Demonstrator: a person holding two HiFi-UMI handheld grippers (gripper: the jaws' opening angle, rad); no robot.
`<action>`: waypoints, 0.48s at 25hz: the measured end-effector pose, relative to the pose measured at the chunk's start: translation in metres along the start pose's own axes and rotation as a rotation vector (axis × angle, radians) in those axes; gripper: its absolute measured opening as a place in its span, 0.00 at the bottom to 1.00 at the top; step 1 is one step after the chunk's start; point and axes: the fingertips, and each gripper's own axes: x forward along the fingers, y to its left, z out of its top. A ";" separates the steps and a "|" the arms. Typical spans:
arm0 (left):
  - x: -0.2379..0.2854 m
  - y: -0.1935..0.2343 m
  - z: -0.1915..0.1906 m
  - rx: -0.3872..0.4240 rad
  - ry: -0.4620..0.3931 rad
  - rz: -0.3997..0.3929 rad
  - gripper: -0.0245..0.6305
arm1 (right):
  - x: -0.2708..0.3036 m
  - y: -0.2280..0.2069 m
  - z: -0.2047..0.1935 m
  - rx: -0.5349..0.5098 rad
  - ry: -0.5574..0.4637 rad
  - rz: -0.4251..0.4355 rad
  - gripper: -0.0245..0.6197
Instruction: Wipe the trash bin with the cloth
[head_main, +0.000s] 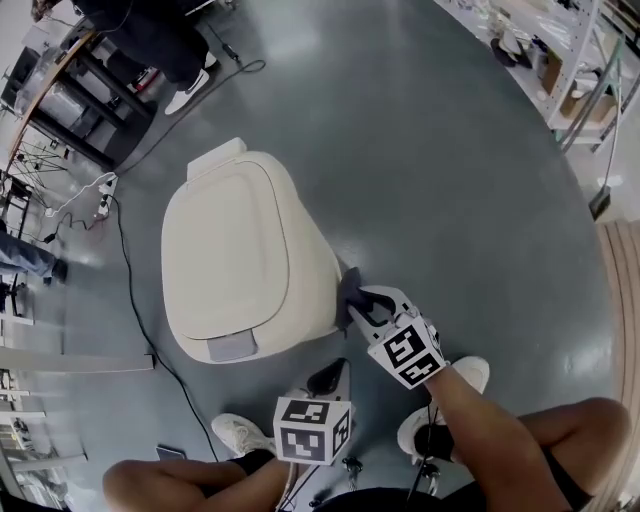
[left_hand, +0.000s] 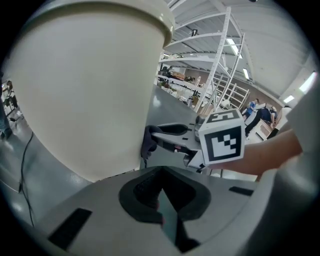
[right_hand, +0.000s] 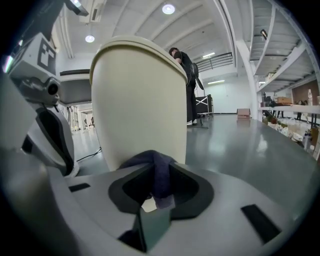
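The cream trash bin (head_main: 240, 255) stands on the grey floor with its lid down. My right gripper (head_main: 357, 300) is shut on a dark blue cloth (head_main: 348, 292) and holds it against the bin's right side wall, low down. In the right gripper view the cloth (right_hand: 157, 175) bulges between the jaws, right in front of the bin (right_hand: 140, 100). My left gripper (head_main: 330, 380) hovers by the bin's near corner, jaws together and holding nothing. In the left gripper view the bin wall (left_hand: 85, 90) fills the left half, and the cloth (left_hand: 146, 145) shows at its edge.
A black cable (head_main: 130, 300) and a power strip (head_main: 105, 195) lie on the floor left of the bin. A person (head_main: 170, 50) stands beyond it beside a dark rack (head_main: 60, 100). Shelving (head_main: 580, 70) lines the far right. The wearer's shoes (head_main: 235, 432) are close below.
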 end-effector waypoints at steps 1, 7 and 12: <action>0.004 -0.002 -0.003 0.005 0.009 -0.010 0.04 | 0.003 -0.002 -0.005 0.014 0.004 0.002 0.18; 0.018 0.004 -0.016 0.012 0.059 -0.021 0.04 | 0.022 -0.005 -0.034 0.047 0.038 0.023 0.18; 0.018 0.003 -0.031 -0.012 0.103 -0.028 0.04 | 0.032 -0.009 -0.052 0.077 0.034 0.033 0.18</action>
